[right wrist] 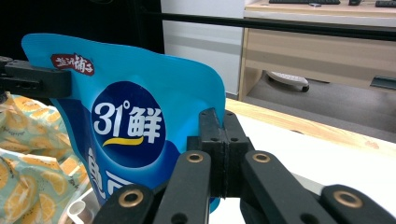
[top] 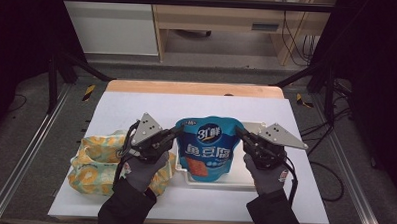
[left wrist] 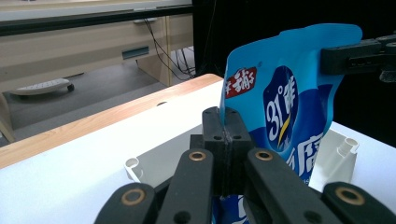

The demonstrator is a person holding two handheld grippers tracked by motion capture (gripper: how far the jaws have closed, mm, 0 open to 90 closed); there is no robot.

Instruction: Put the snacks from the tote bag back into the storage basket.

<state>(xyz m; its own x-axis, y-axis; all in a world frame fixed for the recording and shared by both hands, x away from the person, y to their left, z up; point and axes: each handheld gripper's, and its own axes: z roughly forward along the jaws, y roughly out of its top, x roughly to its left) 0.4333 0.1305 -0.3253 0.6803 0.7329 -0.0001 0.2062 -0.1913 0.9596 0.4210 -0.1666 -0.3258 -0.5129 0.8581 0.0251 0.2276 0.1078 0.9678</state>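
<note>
I have the blue pouch [top: 208, 148] pinched at both upper corners. My left gripper [top: 177, 133] has its jaws closed on the pouch's left edge; in the left gripper view the thin blue film [left wrist: 285, 107] runs straight down into the seam between the two pressed pads, with the rest of the pouch standing off to one side of them. My right gripper [top: 239, 131] has its jaws closed on the opposite edge, and in the right gripper view the film [right wrist: 135, 121] slips between the pads the same way. In each gripper view I see the other gripper's black jaw tips clamped on the far corner.

The pouch stands upright over the white tray [top: 244, 179], its lower end down inside the tray, though I cannot tell whether it rests on the tray floor. The tray sits at the middle of the white tabletop [top: 136, 105].

To my left, a yellow patterned bag [top: 92, 163] lies on the tabletop just beside the tray, right under my left hand [top: 143, 167], so that side is crowded. My right hand [top: 267, 174] has bare tabletop beside it out to the right edge. Beyond the pouch the tabletop is bare up to the wooden strip [top: 195, 89] along the far edge. The near edge lies close behind my forearms.
</note>
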